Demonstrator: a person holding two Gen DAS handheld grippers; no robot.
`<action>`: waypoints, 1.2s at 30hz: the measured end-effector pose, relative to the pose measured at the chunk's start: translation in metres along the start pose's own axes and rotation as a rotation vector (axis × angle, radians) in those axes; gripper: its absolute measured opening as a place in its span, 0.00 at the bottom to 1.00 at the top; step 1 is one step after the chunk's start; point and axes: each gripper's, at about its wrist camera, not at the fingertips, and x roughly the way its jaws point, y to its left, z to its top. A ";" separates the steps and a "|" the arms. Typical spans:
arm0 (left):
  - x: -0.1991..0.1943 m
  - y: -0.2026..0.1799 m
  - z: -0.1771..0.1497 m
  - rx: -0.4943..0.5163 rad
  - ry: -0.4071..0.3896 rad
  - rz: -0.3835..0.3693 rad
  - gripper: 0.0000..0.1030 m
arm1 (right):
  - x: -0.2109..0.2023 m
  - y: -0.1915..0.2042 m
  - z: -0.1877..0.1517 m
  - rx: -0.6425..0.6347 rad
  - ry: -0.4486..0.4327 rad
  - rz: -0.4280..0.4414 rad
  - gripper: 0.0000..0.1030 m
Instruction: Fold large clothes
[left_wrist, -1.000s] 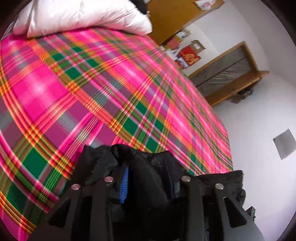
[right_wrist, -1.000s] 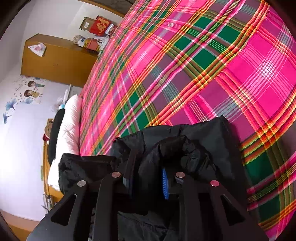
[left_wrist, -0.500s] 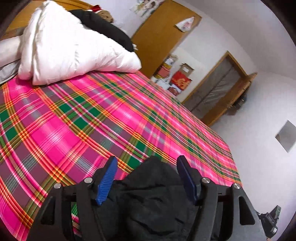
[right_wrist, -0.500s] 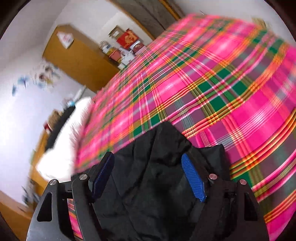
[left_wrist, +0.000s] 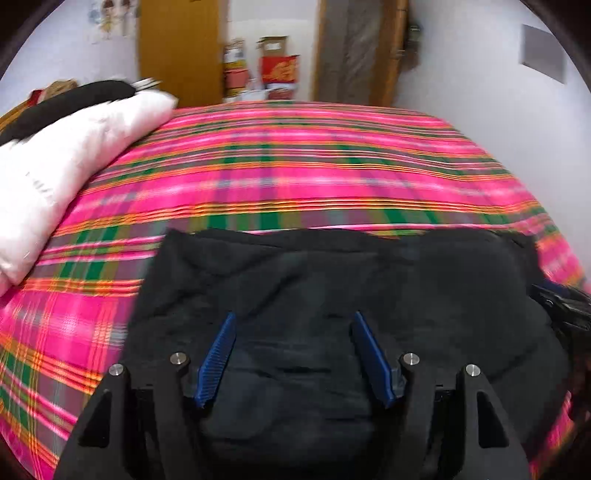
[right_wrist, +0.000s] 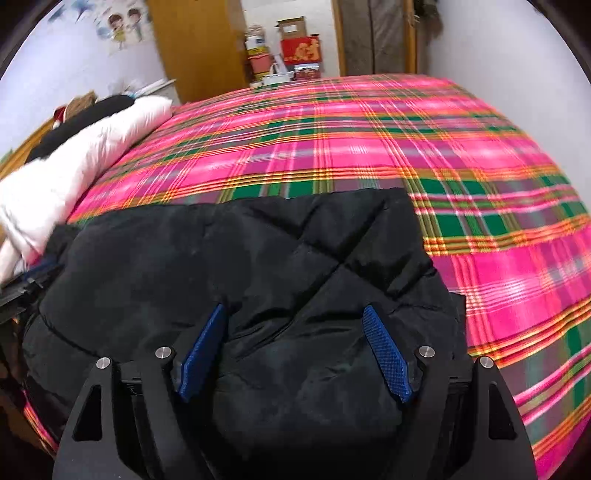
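A black quilted padded jacket (left_wrist: 332, 288) lies in a folded block on the near part of a pink, green and orange plaid bed (left_wrist: 295, 166). It also fills the near part of the right wrist view (right_wrist: 240, 266). My left gripper (left_wrist: 295, 321) is open and empty above the jacket, its blue pads spread wide. My right gripper (right_wrist: 295, 314) is open and empty above the jacket's right part. The right gripper's tip shows at the right edge of the left wrist view (left_wrist: 565, 306).
A white duvet (left_wrist: 66, 158) with a dark garment (left_wrist: 62, 103) on top lies at the left end of the bed. A wooden wardrobe (left_wrist: 181, 48), stacked boxes (left_wrist: 277, 70) and a door (left_wrist: 354, 48) stand against the far wall.
Both grippers were shut on the jacket a second ago. They opened, let it go onto the bed and pulled back, so both views now look level across the bed.
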 end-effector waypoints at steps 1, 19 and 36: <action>0.000 0.008 0.001 -0.043 -0.004 0.011 0.66 | 0.003 -0.002 -0.001 -0.003 -0.002 -0.005 0.74; 0.043 0.044 -0.026 -0.241 -0.042 0.076 0.67 | 0.031 -0.007 -0.009 0.036 -0.033 -0.043 0.74; 0.029 0.042 -0.005 -0.280 0.002 0.080 0.64 | 0.007 -0.005 0.009 0.064 0.037 -0.051 0.73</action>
